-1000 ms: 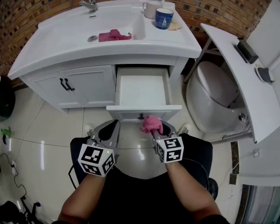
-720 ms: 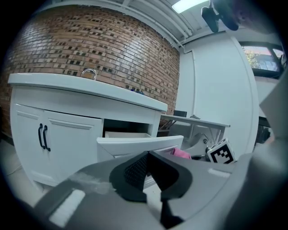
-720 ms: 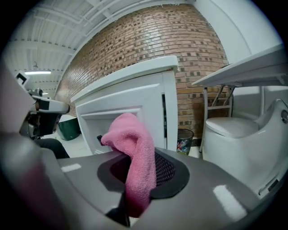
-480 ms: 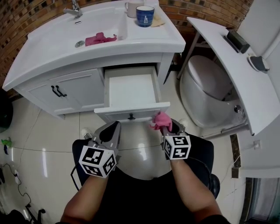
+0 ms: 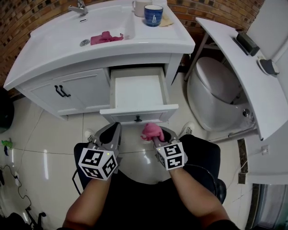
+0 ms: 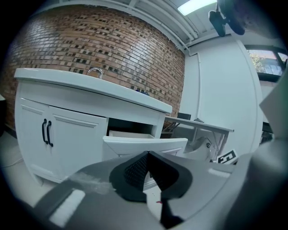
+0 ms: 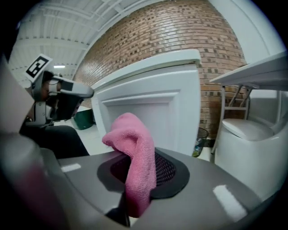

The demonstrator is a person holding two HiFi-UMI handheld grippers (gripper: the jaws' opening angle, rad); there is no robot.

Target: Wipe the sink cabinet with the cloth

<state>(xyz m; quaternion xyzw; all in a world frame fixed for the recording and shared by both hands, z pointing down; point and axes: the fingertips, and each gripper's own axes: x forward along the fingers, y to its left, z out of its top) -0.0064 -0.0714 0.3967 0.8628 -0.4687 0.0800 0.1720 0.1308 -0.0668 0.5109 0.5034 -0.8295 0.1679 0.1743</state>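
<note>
The white sink cabinet (image 5: 85, 94) stands ahead with its middle drawer (image 5: 137, 92) pulled out. My right gripper (image 5: 155, 134) is shut on a pink cloth (image 5: 151, 130) (image 7: 135, 152), held just below the drawer's front panel (image 5: 139, 114). In the right gripper view the cloth bunches up between the jaws with the drawer front (image 7: 153, 112) close behind. My left gripper (image 5: 113, 134) is shut with nothing in it, left of the cloth and below the drawer. A second pink cloth (image 5: 105, 37) lies in the sink basin (image 5: 58, 33).
A blue mug (image 5: 153, 15) and a white cup (image 5: 138, 6) stand on the counter's right end, the tap (image 5: 78, 8) at the back. A toilet (image 5: 216, 99) and a white shelf (image 5: 238, 63) stand to the right. Cabinet door handles (image 5: 61, 91) are left of the drawer.
My right gripper with the cloth has shifted left, from the drawer front's right corner to below its middle. The left gripper has hardly moved.
</note>
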